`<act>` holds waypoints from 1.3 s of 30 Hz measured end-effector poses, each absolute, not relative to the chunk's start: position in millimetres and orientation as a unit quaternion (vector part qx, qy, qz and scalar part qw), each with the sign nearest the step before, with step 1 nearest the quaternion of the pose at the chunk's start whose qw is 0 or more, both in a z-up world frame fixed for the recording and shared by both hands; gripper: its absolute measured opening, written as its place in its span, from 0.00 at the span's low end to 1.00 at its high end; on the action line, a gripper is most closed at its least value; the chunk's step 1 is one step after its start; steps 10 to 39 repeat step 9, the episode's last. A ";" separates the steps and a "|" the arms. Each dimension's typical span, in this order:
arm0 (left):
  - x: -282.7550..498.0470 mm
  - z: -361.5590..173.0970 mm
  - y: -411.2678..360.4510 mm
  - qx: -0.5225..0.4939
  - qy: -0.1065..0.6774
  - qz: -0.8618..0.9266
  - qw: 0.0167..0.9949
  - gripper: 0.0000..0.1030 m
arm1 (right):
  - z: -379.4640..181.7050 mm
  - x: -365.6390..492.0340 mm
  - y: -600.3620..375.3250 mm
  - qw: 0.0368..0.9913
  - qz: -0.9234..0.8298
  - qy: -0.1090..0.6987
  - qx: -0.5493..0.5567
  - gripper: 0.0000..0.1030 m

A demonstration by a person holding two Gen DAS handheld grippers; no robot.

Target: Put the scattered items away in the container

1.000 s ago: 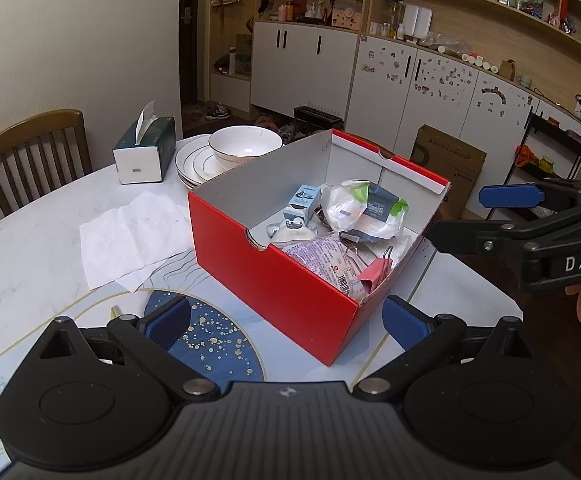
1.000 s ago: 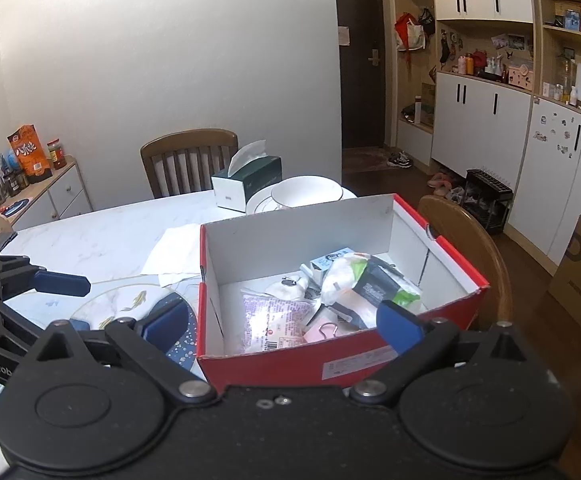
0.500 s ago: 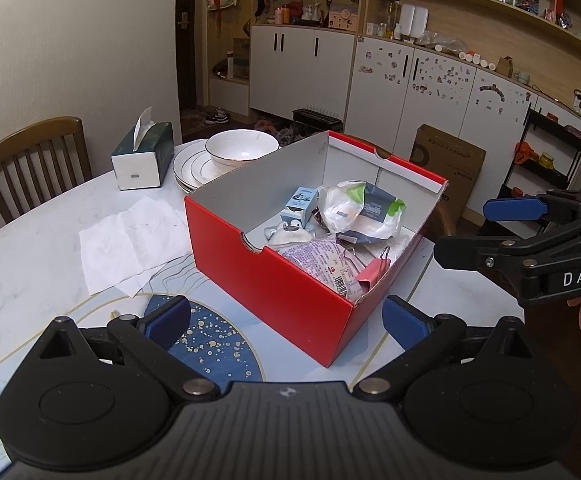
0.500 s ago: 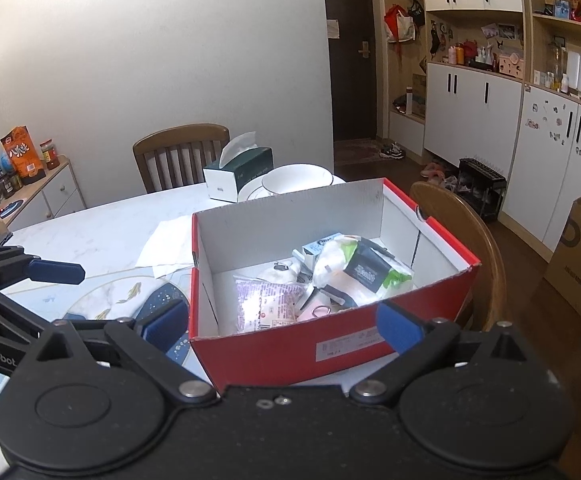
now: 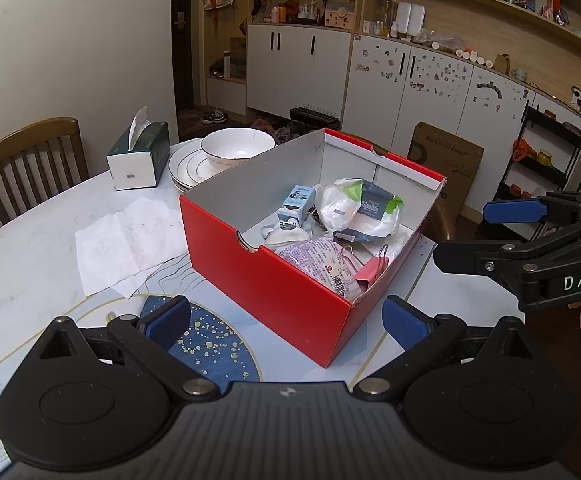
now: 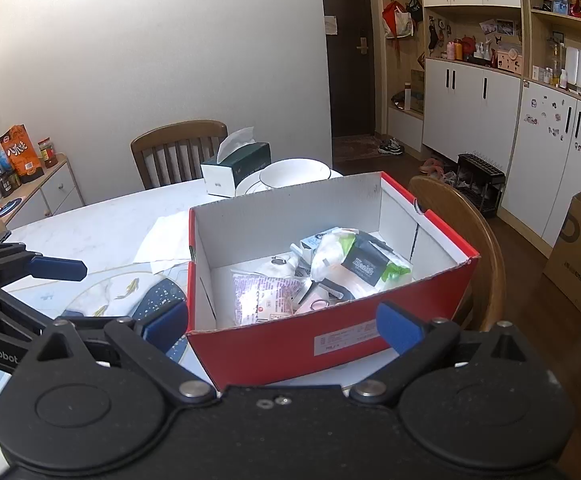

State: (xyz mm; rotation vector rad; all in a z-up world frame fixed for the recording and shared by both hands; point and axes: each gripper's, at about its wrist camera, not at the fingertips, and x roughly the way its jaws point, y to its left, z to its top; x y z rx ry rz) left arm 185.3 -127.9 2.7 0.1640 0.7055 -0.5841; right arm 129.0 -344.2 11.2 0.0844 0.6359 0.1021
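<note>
"Health" wipes pack (image 6: 370, 266) inside red box (image 5: 274, 280), "DAS"-marked right gripper (image 5: 490, 232) beside

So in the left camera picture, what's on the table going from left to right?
Tissue box → plates → bowl → red box → right gripper, jaws open.

Box (image 5: 274, 276) on surface (image 5: 22, 272), packets (image 5: 360, 210) inside; tissue box (image 5: 138, 158), bowl (image 5: 236, 148) behind; napkin (image 5: 126, 240) left.
</note>
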 end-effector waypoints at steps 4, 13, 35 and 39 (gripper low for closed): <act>185.6 1.6 -128.8 0.081 0.339 -0.284 0.893 1.00 | 10.4 129.2 -343.7 0.948 0.050 0.312 0.042 0.98; 185.9 0.8 -126.3 0.081 0.339 -0.281 0.895 1.00 | 10.7 129.7 -344.0 0.948 0.050 0.312 0.043 0.98; 185.9 0.8 -126.3 0.081 0.339 -0.281 0.895 1.00 | 10.7 129.7 -344.0 0.948 0.050 0.312 0.043 0.98; 185.9 0.8 -126.3 0.081 0.339 -0.281 0.895 1.00 | 10.7 129.7 -344.0 0.948 0.050 0.312 0.043 0.98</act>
